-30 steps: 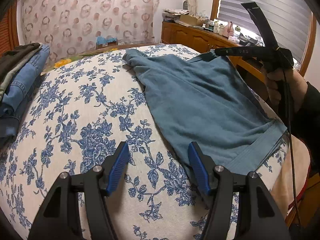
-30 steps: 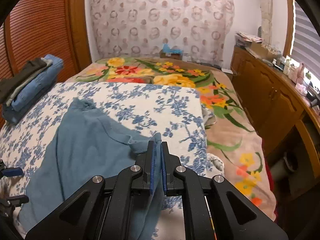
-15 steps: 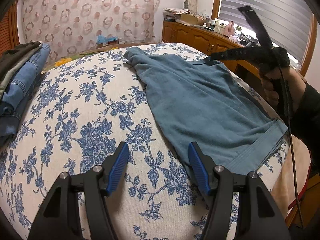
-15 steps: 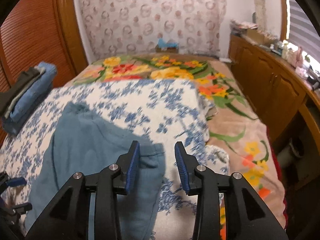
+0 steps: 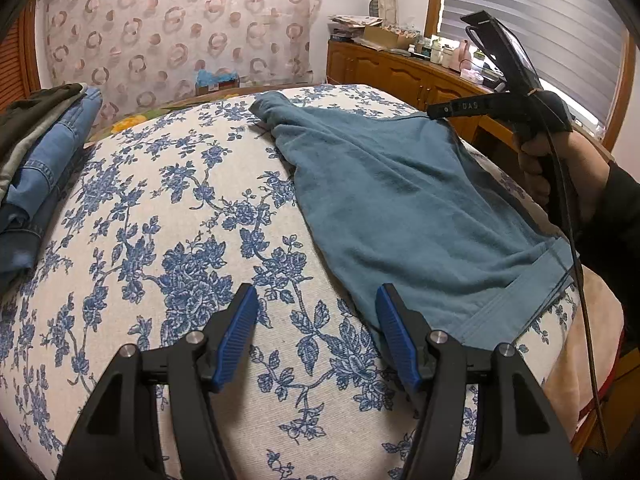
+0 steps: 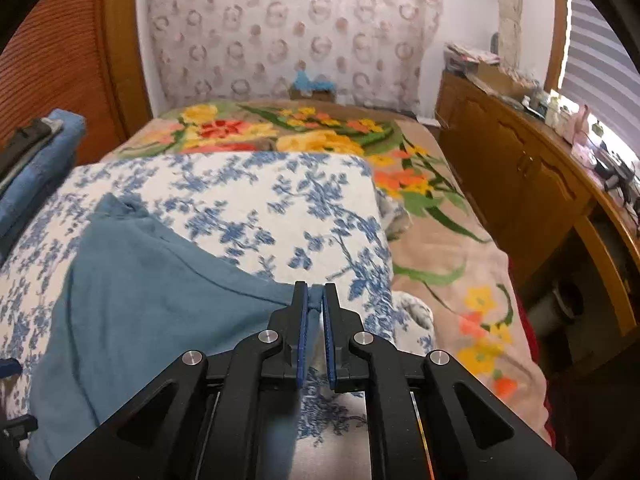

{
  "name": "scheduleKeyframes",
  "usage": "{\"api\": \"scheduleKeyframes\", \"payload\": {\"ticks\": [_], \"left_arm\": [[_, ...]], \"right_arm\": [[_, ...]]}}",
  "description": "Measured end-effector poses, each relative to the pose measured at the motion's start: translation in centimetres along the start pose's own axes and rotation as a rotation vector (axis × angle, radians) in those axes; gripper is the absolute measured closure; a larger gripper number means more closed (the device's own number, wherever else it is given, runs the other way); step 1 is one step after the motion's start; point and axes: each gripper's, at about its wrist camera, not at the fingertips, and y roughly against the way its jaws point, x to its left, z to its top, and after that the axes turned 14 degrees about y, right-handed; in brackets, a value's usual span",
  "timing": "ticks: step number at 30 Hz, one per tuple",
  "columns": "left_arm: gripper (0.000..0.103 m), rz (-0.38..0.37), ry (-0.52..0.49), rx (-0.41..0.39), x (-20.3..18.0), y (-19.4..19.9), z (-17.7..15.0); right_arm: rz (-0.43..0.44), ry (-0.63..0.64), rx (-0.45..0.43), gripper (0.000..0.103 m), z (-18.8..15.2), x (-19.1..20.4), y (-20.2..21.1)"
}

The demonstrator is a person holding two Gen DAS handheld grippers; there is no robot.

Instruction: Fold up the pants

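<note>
Closing its jaws, your right gripper (image 6: 315, 300) has a corner of the teal pants (image 6: 152, 292) between the blue pads, at the cloth's edge nearest the floral blanket (image 6: 448, 248). The pants lie spread on the blue-flowered bed cover (image 5: 168, 216). Your left gripper (image 5: 316, 320) hangs with its jaws apart and nothing in them, just beside the waistband end. Folded jeans (image 5: 44, 168) are stacked at the far left.

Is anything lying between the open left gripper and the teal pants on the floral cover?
Nothing visible. The left gripper hovers open over bare blue-flowered bed cover, its right finger at the edge of the teal cotton pants. The stack of folded jeans lies far off.
</note>
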Motion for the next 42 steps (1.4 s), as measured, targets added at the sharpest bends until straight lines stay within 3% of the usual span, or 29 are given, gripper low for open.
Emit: {"api": "scheduleKeyframes", "payload": {"ticks": [1,6,11,19,25,35,42], "left_arm": [[0.041,-0.001,0.001,0.001,0.1,0.0,0.0],[0.041,0.000,0.002,0.001,-0.1,0.0,-0.1],[0.041,0.001,0.001,0.001,0.0,0.0,0.0],[0.041,0.001,0.002,0.001,-0.1,0.0,0.0],[0.041,0.007,0.010,-0.002,0.2,0.2,-0.1],[0.041,0.011,0.007,-0.001,0.2,0.3,-0.2],[0.041,0.031,-0.010,-0.024,0.1,0.9,-0.2]], "right_arm": [[0.001,-0.005,-0.003,0.082,-0.1,-0.1,0.2],[0.024,-0.015,-0.035,0.075,-1.1,-0.2,2.5],[0.090,0.054,-0.070,0.057,-3.5,2.5,6.0],[0.180,0.144,-0.078,0.053,-7.7,8.6,8.9],[0.168,0.169,-0.069,0.052,-9.6,11.2,9.2],[0.152,0.129,-0.070,0.045,-10.8,11.7,8.9],[0.171,0.071,-0.095,0.045,-12.0,10.7,10.9]]}}
